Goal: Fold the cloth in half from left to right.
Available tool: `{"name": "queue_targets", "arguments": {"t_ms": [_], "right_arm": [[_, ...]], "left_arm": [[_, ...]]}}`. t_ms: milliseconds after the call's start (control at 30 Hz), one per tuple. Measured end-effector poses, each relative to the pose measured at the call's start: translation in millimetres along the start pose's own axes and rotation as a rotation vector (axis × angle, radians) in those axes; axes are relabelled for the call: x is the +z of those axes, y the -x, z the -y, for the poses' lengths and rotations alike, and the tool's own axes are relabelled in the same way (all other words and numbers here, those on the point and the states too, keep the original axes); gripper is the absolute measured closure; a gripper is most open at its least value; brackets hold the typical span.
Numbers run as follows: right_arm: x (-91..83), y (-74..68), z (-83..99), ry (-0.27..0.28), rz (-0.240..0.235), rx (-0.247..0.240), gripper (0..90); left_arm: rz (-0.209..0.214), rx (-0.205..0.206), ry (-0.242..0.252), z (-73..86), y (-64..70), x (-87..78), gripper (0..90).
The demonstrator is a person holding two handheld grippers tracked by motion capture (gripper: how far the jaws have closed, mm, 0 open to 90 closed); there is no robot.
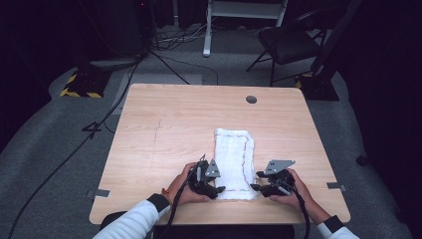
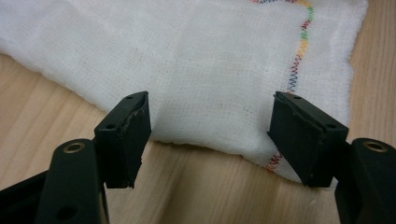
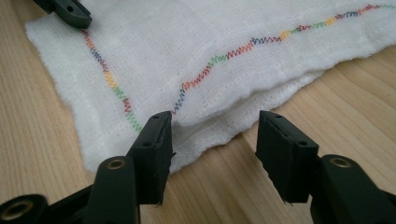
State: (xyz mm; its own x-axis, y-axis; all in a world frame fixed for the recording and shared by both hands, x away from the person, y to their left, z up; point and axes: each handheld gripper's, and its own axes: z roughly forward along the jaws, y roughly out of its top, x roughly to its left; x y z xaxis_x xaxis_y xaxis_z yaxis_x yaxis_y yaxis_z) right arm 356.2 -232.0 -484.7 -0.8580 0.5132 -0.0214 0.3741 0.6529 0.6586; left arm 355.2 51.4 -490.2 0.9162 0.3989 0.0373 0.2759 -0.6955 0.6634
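A white folded cloth (image 1: 234, 162) with rainbow zigzag stitching lies flat on the wooden table (image 1: 164, 129), its long side running away from me. My left gripper (image 1: 217, 189) sits at the cloth's near left corner, open, its jaws straddling the near edge of the cloth (image 2: 215, 79) without closing on it. My right gripper (image 1: 255, 187) stands open at the near right corner, jaws either side of the layered edge of the cloth (image 3: 205, 60). A tip of the left gripper (image 3: 65, 11) shows at the top left of the right gripper view.
A round grommet hole (image 1: 251, 99) sits near the table's far edge. Beyond the table are a black folding chair (image 1: 288, 42), floor cables (image 1: 124, 84) and a white stand's leg (image 1: 207, 30). Bare wood lies to the left of the cloth.
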Motion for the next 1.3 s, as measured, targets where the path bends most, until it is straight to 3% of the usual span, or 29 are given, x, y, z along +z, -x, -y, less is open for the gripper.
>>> {"name": "queue_targets", "arguments": {"t_ms": [100, 233, 267, 400, 433, 533, 600, 633, 733, 767, 833, 867, 967, 1133, 1300], "right_arm": [[-5.7, 4.5, -1.0, 0.025, 0.004, 0.008, 45.0], [-12.6, 14.3, -6.1, 0.056, 0.036, 0.024, 44.6], [-15.9, 22.9, -10.9, 0.079, 0.071, 0.033, 44.5], [-15.8, 38.0, -18.0, 0.095, 0.109, 0.058, 44.8], [-11.4, 50.2, -23.9, 0.097, 0.106, 0.099, 44.7], [-5.6, 60.7, -32.8, 0.1, 0.148, 0.1, 45.3], [-3.5, 64.5, -36.5, 0.1, 0.157, 0.097, 45.3], [2.1, 73.2, -43.3, 0.111, 0.164, 0.124, 45.7], [10.3, 80.4, -49.9, 0.108, 0.166, 0.13, 45.6], [19.8, 86.8, -55.4, 0.101, 0.171, 0.134, 45.7], [28.4, 92.0, -59.9, 0.085, 0.182, 0.128, 45.6], [28.4, 92.0, -59.9, 0.085, 0.182, 0.128, 45.6], [42.5, 104.2, -67.7, 0.082, 0.213, 0.14, 46.2], [55.5, 114.4, -72.2, 0.069, 0.217, 0.17, 45.7], [68.5, 120.8, -73.8, 0.057, 0.208, 0.207, 45.5]], "left_arm": [[-0.004, -0.014, 0.036, -3.0, -6.6, -9.0, 25.6], [-0.019, -0.038, 0.044, -5.6, -17.5, -11.8, 24.6], [-0.039, -0.044, 0.04, -8.1, -25.7, -11.8, 24.0], [-0.086, -0.043, 0.028, -13.1, -40.8, -9.5, 23.5], [-0.103, -0.073, 0.035, -17.5, -52.5, -7.2, 23.4], [-0.111, -0.101, 0.044, -24.6, -69.2, -2.1, 23.5], [-0.127, -0.095, 0.043, -27.4, -75.2, 0.7, 23.5], [-0.134, -0.12, 0.045, -31.6, -84.6, 5.4, 23.5], [-0.146, -0.13, 0.043, -36.9, -95.3, 10.7, 23.6], [-0.147, -0.15, 0.045, -42.2, -106.4, 16.6, 24.1], [-0.156, -0.159, 0.045, -44.1, -110.0, 19.6, 24.6], [-0.185, -0.167, 0.039, -46.8, -115.8, 24.7, 24.6], [-0.218, -0.17, 0.016, -50.2, -127.4, 36.7, 24.7], [-0.205, -0.223, 0.024, -53.2, -140.2, 50.1, 24.7], [-0.203, -0.228, -0.002, -52.0, -146.3, 56.3, 22.0]]}}
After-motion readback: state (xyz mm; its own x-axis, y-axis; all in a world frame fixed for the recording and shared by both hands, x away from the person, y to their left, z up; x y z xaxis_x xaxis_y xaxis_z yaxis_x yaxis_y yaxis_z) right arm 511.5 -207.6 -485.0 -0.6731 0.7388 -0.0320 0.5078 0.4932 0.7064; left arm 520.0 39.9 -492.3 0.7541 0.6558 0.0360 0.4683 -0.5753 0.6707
